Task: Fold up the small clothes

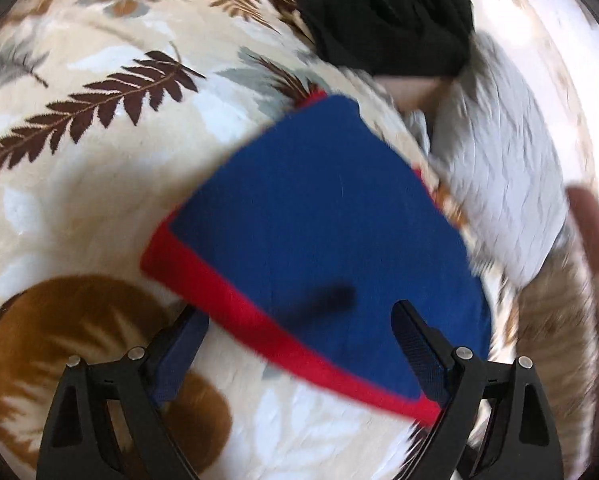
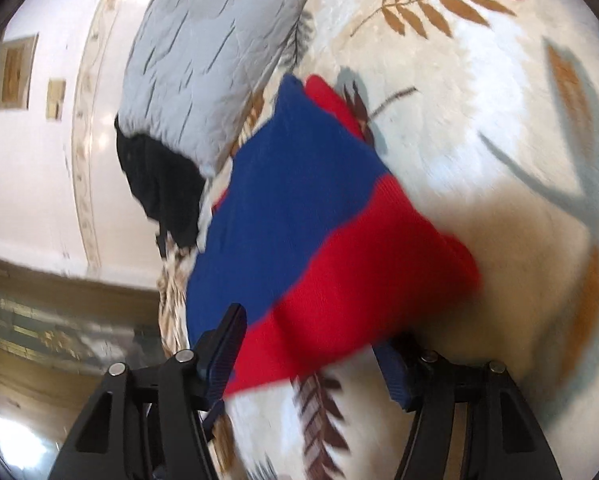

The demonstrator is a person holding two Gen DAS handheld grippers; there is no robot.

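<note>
The blue knitted garment with a red band [image 1: 323, 216] lies folded and flat on a cream plush blanket with a brown and grey fern-leaf pattern [image 1: 99, 184], the red band running along its near edge in the left wrist view. In the right wrist view the same garment [image 2: 299, 208] fills the middle, its red part nearest the camera.

The left gripper [image 1: 299, 344] hangs over that near edge with its fingers spread wide; nothing is pinched, and the red hem passes between them. The right gripper [image 2: 311, 352] has its fingers spread on either side of the red end; whether the pads touch the cloth I cannot tell, as the picture is blurred.

Just beyond the garment lies a pale grey quilted piece of fabric [image 1: 499, 168], and past that a crumpled black cloth [image 1: 387, 16]. A white wall with a patterned border [image 2: 39, 168] stands behind.
</note>
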